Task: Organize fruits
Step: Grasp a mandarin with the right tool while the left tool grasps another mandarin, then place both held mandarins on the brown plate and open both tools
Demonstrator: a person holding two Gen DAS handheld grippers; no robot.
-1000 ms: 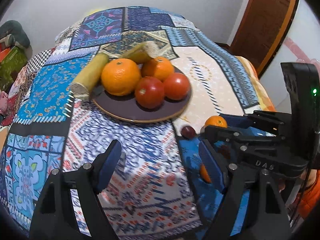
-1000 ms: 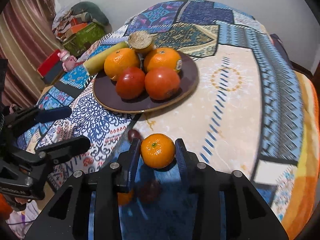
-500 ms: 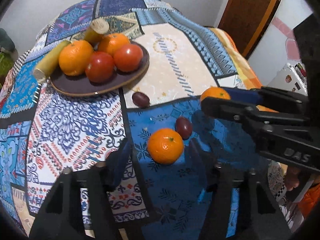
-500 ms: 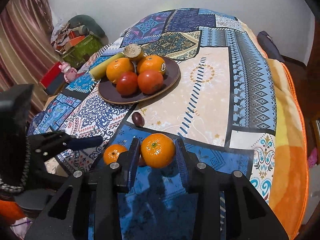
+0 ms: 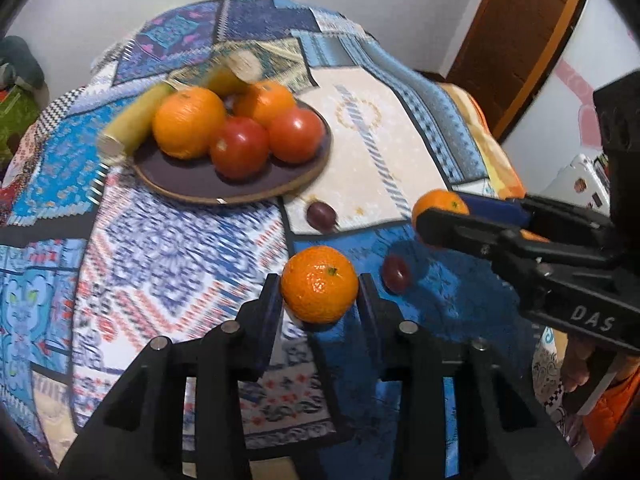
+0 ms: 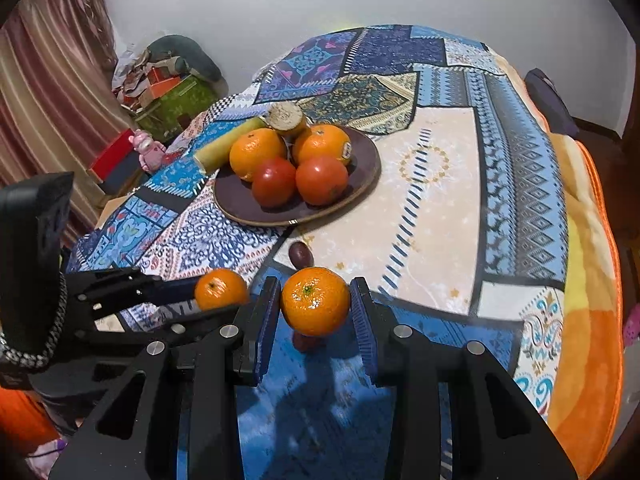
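Observation:
My left gripper (image 5: 319, 298) is shut on a small mandarin (image 5: 319, 283) and holds it above the blue patch of the cloth. My right gripper (image 6: 315, 306) is shut on a second mandarin (image 6: 315, 300), also lifted; it shows at the right in the left wrist view (image 5: 439, 205). A dark brown plate (image 6: 362, 184) farther back holds two oranges (image 6: 256, 153), two tomatoes (image 6: 322, 180) and a sugarcane piece (image 6: 287, 117). Two dark grapes lie on the cloth: one near the plate (image 5: 321, 214), one under the right gripper (image 5: 396, 274).
A second sugarcane piece (image 6: 224, 147) leans on the plate's left rim. The table's patchwork cloth (image 6: 440, 184) drops off at the right onto an orange blanket (image 6: 592, 320). Boxes and a pink toy (image 6: 147, 152) lie beyond the left edge. A brown door (image 5: 520, 40) stands at the right.
My left gripper swung right over the loose mandarin, closed on it and lifted it. My right gripper rose and drew back with its mandarin.

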